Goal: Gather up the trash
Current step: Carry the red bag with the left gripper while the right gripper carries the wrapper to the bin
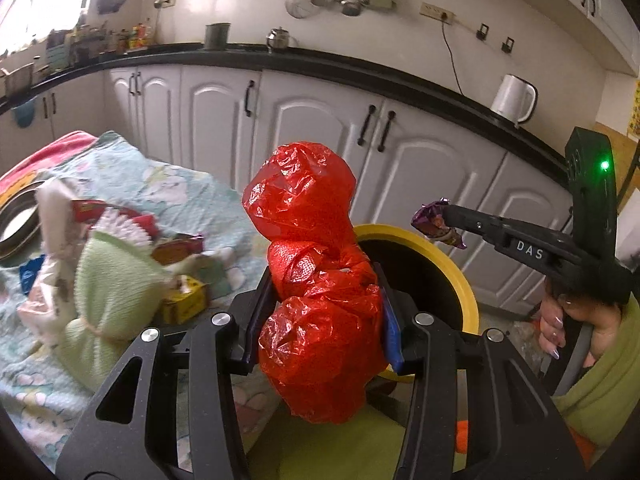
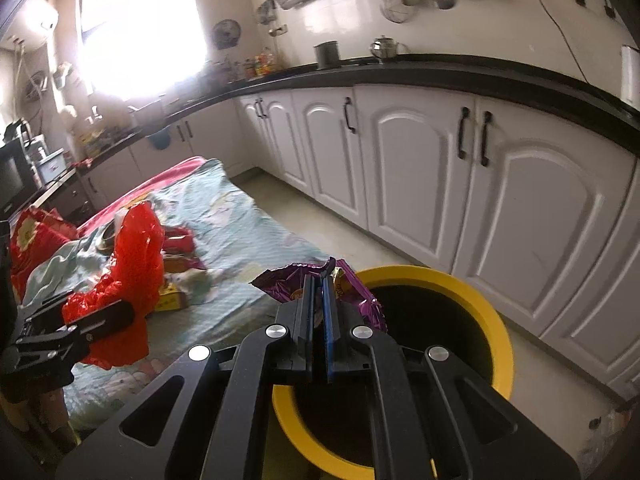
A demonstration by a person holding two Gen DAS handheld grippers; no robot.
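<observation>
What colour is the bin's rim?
Yellow: the bin rim shows best in the right wrist view.

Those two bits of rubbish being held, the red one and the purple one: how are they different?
The red plastic bag is a bulky, crumpled bundle; the purple wrapper is small and flat. The left tongs stand partly apart around the bag; the right tongs are pinched nearly together on the wrapper. Both are held near the yellow-rimmed bin.

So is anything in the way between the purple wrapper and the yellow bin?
Nothing visible is. The right gripper is shut on the purple wrapper at the near edge of the yellow bin, whose dark mouth looks open. The red bag in the left gripper is off to the side.
</observation>
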